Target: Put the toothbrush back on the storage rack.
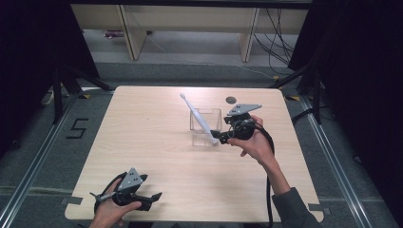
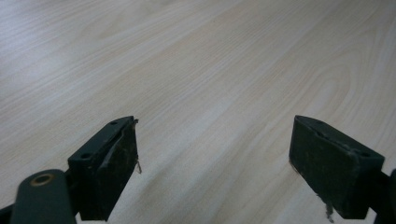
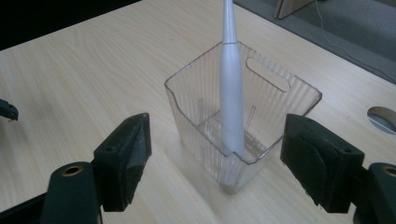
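Reaching toward the clear bin (image 3: 243, 116), right tongs (image 3: 217, 154) gape; left tongs (image 2: 215, 163) rest apart.

Setting: lab recording bay, staged for data capture.

A light wood table (image 1: 142, 142) is set alone on grey carpet floor (image 1: 28, 156), bounded by metal floor rails (image 1: 340, 166) on both sides. Black curtains (image 1: 28, 42) are hung left and right, with dark stand legs (image 1: 64, 85) planted at their feet. A "5" (image 1: 77, 128) is marked in black tape on the floor, and the table corners are indexed with tape tabs (image 1: 71, 200). Loose cables (image 1: 278, 38) are seen hanging and trailing at the back, beneath pale bench legs (image 1: 133, 33). A cable port (image 1: 231, 99) is cut into the tabletop. Instrumented handheld grippers with tracking plates (image 1: 133, 178) are held by a person at the table.
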Tool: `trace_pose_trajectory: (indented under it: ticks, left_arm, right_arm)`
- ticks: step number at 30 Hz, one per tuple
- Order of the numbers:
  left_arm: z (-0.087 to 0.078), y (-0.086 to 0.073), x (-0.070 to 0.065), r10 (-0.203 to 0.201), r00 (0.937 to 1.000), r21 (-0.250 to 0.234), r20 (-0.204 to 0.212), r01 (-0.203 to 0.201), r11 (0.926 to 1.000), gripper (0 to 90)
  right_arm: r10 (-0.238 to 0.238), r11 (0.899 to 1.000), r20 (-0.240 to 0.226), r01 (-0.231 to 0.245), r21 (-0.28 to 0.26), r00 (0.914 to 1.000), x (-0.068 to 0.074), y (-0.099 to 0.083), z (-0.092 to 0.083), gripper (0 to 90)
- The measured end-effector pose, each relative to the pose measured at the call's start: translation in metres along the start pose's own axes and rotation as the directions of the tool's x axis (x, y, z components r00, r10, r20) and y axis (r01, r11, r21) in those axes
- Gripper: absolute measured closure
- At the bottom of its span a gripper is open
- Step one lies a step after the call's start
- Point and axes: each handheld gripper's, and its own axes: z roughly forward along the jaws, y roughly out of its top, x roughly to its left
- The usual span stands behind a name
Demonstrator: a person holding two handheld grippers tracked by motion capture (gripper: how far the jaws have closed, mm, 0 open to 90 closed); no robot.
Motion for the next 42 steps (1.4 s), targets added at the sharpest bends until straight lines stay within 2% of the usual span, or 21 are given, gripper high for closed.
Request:
trace_pose_trajectory:
  ticks: [3,4,7,8,9,11,17,21,22,24,25,26,27,29,30,31,32,36,39,40,42]
  left_arm:
    - [0.000,0.001,0.000,0.013,0.9999,0.007,-0.001,-0.013,0.9999,15.0]
    - [0.001,0.000,-0.001,-0.006,1.0000,-0.011,0.007,0.006,0.9999,15.0]
    - [-0.002,0.001,0.001,0.025,0.9997,0.023,-0.004,-0.025,0.9994,15.0]
    - [-0.001,0.000,0.001,0.022,0.9998,0.016,0.001,-0.022,0.9996,15.0]
    - [0.000,0.000,0.000,-0.003,1.0000,-0.003,0.006,0.003,1.0000,15.0]
    - [-0.002,0.000,0.001,0.015,0.9998,0.010,0.009,-0.015,0.9998,15.0]
    - [-0.001,0.000,-0.001,0.003,1.0000,-0.005,0.008,-0.003,1.0000,15.0]
    - [-0.001,0.000,-0.001,-0.004,0.9999,-0.010,0.009,0.004,0.9999,15.0]
    - [-0.001,0.000,-0.001,-0.001,0.9999,-0.014,0.010,0.001,0.9999,15.0]
    - [-0.002,0.001,-0.001,0.012,0.9998,0.000,0.013,-0.012,0.9999,15.0]
    - [-0.002,0.001,-0.001,0.011,0.9998,-0.009,0.014,-0.011,0.9999,15.0]
    - [-0.002,0.001,-0.001,0.013,0.9998,-0.007,0.015,-0.013,0.9999,15.0]
    - [-0.002,0.001,-0.001,0.012,0.9999,-0.001,0.012,-0.012,0.9999,15.0]
    - [-0.001,0.000,-0.002,-0.007,0.9999,-0.014,0.008,0.007,0.9999,15.0]
    - [-0.002,0.000,-0.001,0.007,0.9999,-0.002,0.008,-0.007,1.0000,15.0]
    - [-0.004,0.001,0.000,0.028,0.9996,0.015,-0.001,-0.028,0.9995,15.0]
    - [-0.003,0.001,-0.001,0.007,1.0000,0.000,0.002,-0.007,1.0000,14.9]
    - [-0.003,0.001,0.000,0.026,0.9997,0.012,0.001,-0.026,0.9996,15.0]
    - [-0.002,0.001,-0.001,0.005,1.0000,-0.005,0.006,-0.005,1.0000,15.0]
    - [-0.004,0.001,0.001,0.027,0.9996,0.013,0.001,-0.027,0.9996,15.0]
    - [-0.001,0.000,-0.001,-0.002,0.9999,-0.029,0.012,0.002,0.9996,15.0]
  right_arm:
    - [0.016,1.000,0.003,-0.016,-0.004,0.9999,0.002,-0.003,-0.001,24.6]
    - [0.002,1.000,0.001,-0.001,-0.016,1.0000,0.001,-0.004,-0.001,24.1]
    - [0.000,1.000,0.011,0.000,-0.019,0.9999,0.002,-0.008,-0.002,23.0]
    - [0.031,1.000,-0.004,-0.031,-0.003,0.9995,0.004,-0.010,-0.003,22.7]
    - [0.008,1.000,-0.001,-0.008,-0.020,1.0000,0.002,-0.011,-0.003,22.3]
    - [0.035,0.999,-0.003,-0.035,-0.017,0.9994,0.004,-0.013,-0.004,21.2]
    - [0.015,0.999,0.003,-0.014,-0.035,0.9999,0.004,-0.019,-0.006,20.4]
    - [0.052,0.999,-0.017,-0.053,-0.012,0.9985,0.007,-0.026,-0.006,20.3]
    - [0.033,0.999,-0.014,-0.034,-0.020,0.9993,0.005,-0.028,-0.005,20.3]
    - [0.077,0.997,-0.021,-0.077,0.000,0.9968,0.008,-0.031,-0.006,20.4]
    - [0.037,0.999,-0.021,-0.037,-0.008,0.9991,0.005,-0.032,-0.005,20.4]
    - [0.062,0.998,-0.018,-0.062,-0.002,0.9979,0.007,-0.034,-0.005,20.4]
    - [0.027,1.000,-0.018,-0.027,-0.013,0.9995,0.005,-0.035,-0.005,20.4]
    - [0.056,0.998,-0.018,-0.057,-0.007,0.9982,0.008,-0.038,-0.004,20.4]
    - [0.036,0.999,-0.023,-0.036,-0.007,0.9991,0.007,-0.039,-0.004,20.4]
    - [0.067,0.998,-0.020,-0.067,-0.001,0.9976,0.009,-0.040,-0.004,20.4]
    - [0.028,1.000,-0.017,-0.028,-0.004,0.9995,0.007,-0.041,-0.004,20.3]
    - [0.040,0.999,-0.028,-0.040,-0.006,0.9988,0.011,-0.045,-0.004,19.9]
    - [0.056,0.998,-0.032,-0.056,0.001,0.9979,0.015,-0.048,-0.006,19.9]
    - [0.031,0.999,-0.035,-0.031,-0.009,0.9989,0.013,-0.049,-0.004,19.7]
    - [0.023,1.000,-0.030,-0.023,-0.007,0.9993,0.014,-0.051,-0.004,19.6]
